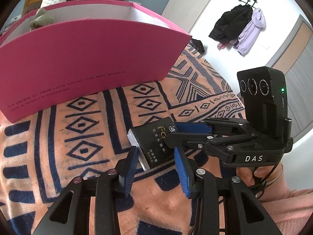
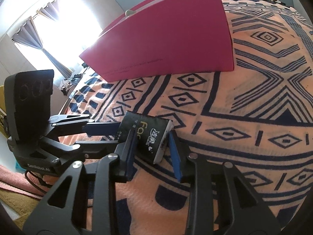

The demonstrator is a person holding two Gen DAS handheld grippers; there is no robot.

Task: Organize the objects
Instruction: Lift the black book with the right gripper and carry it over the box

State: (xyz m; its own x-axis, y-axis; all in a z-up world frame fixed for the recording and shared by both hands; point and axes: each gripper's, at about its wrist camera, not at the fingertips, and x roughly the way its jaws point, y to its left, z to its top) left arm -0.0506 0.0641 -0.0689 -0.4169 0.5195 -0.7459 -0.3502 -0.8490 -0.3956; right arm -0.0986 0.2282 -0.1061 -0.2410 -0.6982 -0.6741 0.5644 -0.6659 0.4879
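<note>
Black tissue pack lies on the orange-and-navy patterned blanket, near side of the bed, in front of the pink box and apart from it. Pack has white and yellow print and a silvery-white end face.

Left gripper: blue pads sit on either side of the pack's near end. Left pad appears to touch the pack's pale edge; right pad lies along its other side. Jaws drawn in tight, clamped on the pack.

Right gripper: comes in from the right in the left wrist view, crossing the pack's far end. In its own view the pack sits between its two blue pads; left pad is against the black wrapper, right pad close at the white end. Contact on that side is hard to judge; reads as a grip on the pack.

Both grippers meet on the same pack, roughly at right angles.

Pink box stands open-topped at the far side, pale inner walls, small line of dark lettering low on its front. A grey-green soft toy shows over the rim inside.

Far wall: dark and lilac jackets on hooks. Pink sleeve at lower right.
</note>
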